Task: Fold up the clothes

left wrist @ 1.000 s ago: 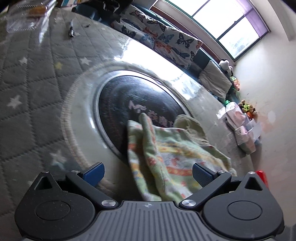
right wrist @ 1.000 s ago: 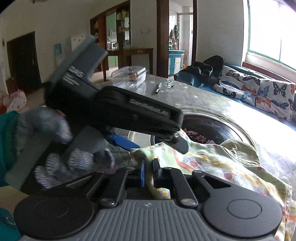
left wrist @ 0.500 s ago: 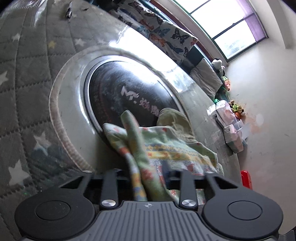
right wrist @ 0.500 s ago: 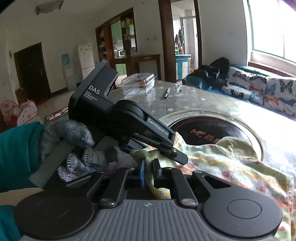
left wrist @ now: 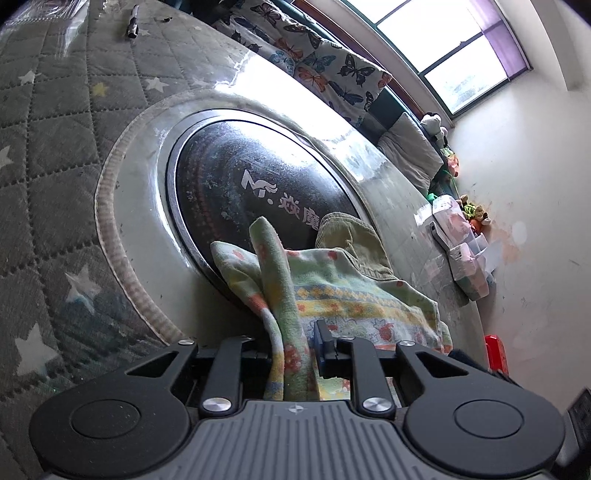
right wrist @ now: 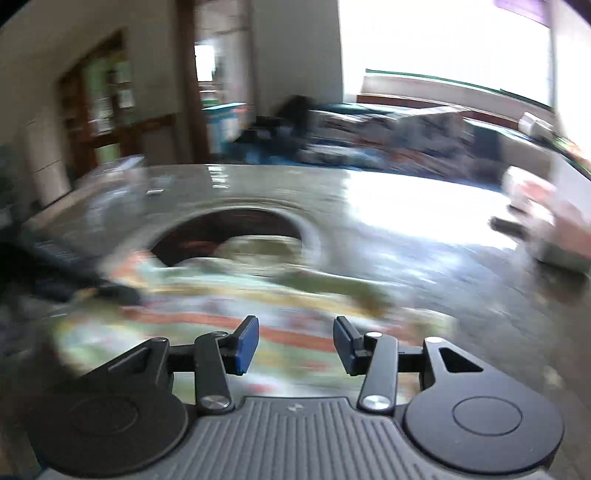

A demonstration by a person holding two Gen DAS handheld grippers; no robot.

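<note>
A green flowered garment (left wrist: 343, 295) lies on the table, partly over the round black induction plate (left wrist: 258, 188). An olive corduroy collar (left wrist: 351, 240) shows at its far side. My left gripper (left wrist: 293, 350) is shut on a bunched fold of the garment near its edge. In the blurred right wrist view the garment (right wrist: 229, 314) spreads below my right gripper (right wrist: 295, 343), which is open and empty above it. The left gripper shows dimly at the left edge (right wrist: 55, 273).
The table has a grey quilted star-pattern cover (left wrist: 48, 129) under clear plastic. A pen (left wrist: 132, 27) lies at the far side. A butterfly-print sofa (left wrist: 325, 66) stands behind the table. Boxes and packets (left wrist: 461, 251) lie at the right end.
My left gripper closed on the garment's fold. My right gripper let go of the garment, opened and swung right, blurring its view.
</note>
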